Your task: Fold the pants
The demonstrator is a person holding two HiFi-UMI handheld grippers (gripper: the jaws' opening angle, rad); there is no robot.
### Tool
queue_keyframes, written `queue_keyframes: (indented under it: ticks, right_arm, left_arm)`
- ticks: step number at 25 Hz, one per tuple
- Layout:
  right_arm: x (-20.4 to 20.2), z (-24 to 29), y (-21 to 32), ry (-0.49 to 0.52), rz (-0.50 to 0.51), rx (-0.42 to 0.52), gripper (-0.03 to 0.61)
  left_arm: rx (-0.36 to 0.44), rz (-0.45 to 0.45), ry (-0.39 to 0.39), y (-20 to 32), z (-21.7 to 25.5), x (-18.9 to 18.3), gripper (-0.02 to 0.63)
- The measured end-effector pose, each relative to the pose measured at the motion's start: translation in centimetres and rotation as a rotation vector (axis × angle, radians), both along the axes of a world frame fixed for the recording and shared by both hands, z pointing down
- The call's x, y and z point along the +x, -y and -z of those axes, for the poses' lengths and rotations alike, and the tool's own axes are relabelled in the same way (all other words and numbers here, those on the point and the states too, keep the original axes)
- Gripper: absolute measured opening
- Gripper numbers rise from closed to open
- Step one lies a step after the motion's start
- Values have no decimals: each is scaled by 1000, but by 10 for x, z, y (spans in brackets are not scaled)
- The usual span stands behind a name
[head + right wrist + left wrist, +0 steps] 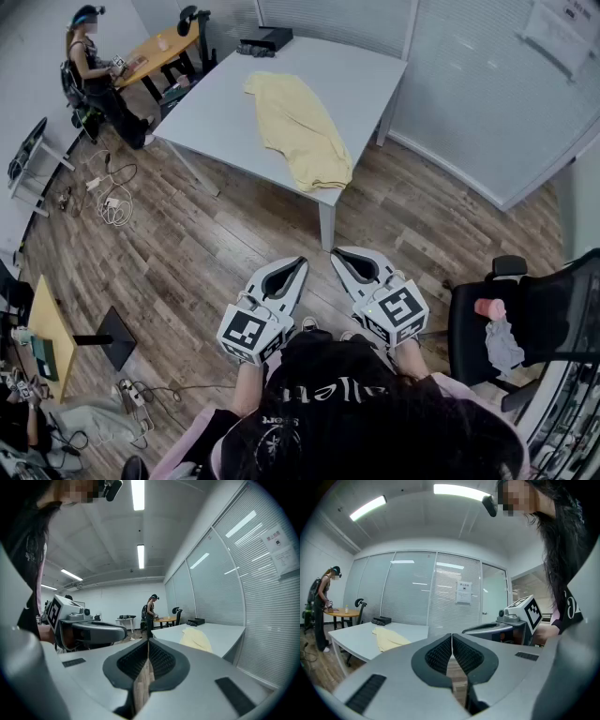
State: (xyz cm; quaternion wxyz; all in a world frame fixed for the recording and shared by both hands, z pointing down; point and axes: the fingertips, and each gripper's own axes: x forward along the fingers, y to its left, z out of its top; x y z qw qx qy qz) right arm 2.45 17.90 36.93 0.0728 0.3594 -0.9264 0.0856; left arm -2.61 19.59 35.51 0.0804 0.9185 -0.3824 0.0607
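Yellow pants (pixel 298 131) lie crumpled on the table (pixel 216 103), maybe overhanging its edge; short of it, my left gripper (pixel 300 264) and right gripper (pixel 339 253) are pressed together, empty.

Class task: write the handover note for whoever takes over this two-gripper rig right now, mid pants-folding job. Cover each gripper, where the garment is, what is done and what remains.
Left gripper: shut, holding nothing.
Right gripper: shut, holding nothing. Both are held over the wooden floor, short of the table.
Pale yellow cloth pants: lying rumpled on the light grey rectangular table, one end at its near corner.
Done: nothing visible; no neat fold.
Left: step up to the table, probably open both grippers, take the pants and fold them.
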Motion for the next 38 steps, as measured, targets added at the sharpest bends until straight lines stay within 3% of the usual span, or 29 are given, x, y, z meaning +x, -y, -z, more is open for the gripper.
queue_keyframes:
  ticks: [27,38]
  right_arm:
    - [-40,-21,18,-36,-34,-36,26]
    - [-42,-39,17,-62,-107,-82,26]
  left_arm:
    - [2,-50,9,14,-6,-40,25]
    - [-31,-82,-1,24,-21,-58,25]
